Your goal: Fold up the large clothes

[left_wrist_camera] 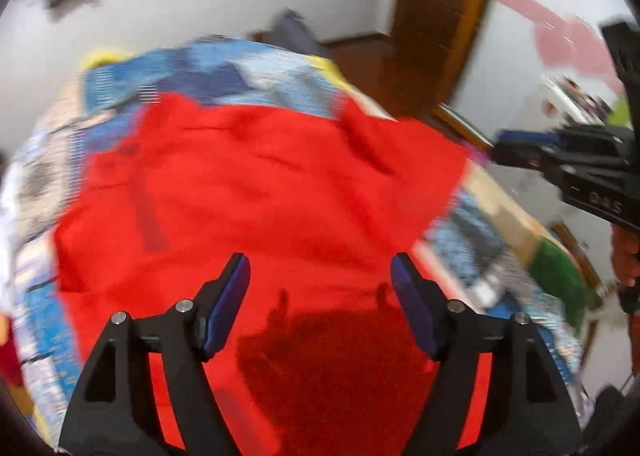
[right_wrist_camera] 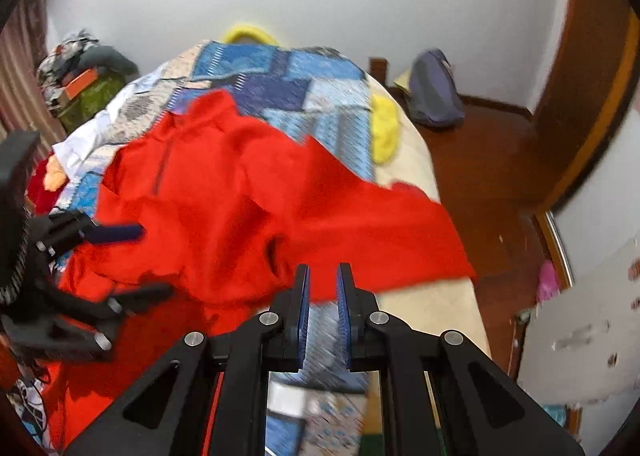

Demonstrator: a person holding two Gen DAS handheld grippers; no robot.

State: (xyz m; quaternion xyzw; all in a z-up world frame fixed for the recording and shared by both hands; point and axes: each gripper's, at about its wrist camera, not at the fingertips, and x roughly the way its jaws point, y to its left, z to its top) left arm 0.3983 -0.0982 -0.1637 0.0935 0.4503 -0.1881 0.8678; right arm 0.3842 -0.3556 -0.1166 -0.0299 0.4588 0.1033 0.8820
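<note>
A large red garment (left_wrist_camera: 256,184) lies spread and rumpled over a bed with a blue patchwork bedspread (left_wrist_camera: 224,68). My left gripper (left_wrist_camera: 320,262) hovers over the garment's near part, open, with nothing between its blue pads and its shadow on the cloth below. From the right wrist view it shows at the left (right_wrist_camera: 154,262), fingers wide apart above the red garment (right_wrist_camera: 224,192). My right gripper (right_wrist_camera: 323,270) is shut, with a narrow slit between its pads. The garment's near edge lies just past its tips, and no cloth shows pinched. It also shows at the right (left_wrist_camera: 498,148), by the garment's corner.
A yellow cloth (right_wrist_camera: 384,128) lies on the bed's right side. A grey-blue backpack (right_wrist_camera: 434,92) sits on the wooden floor beside a brown door (right_wrist_camera: 592,68). Piled clothes (right_wrist_camera: 86,76) stand at the far left. A hand (left_wrist_camera: 624,260) holds the right gripper.
</note>
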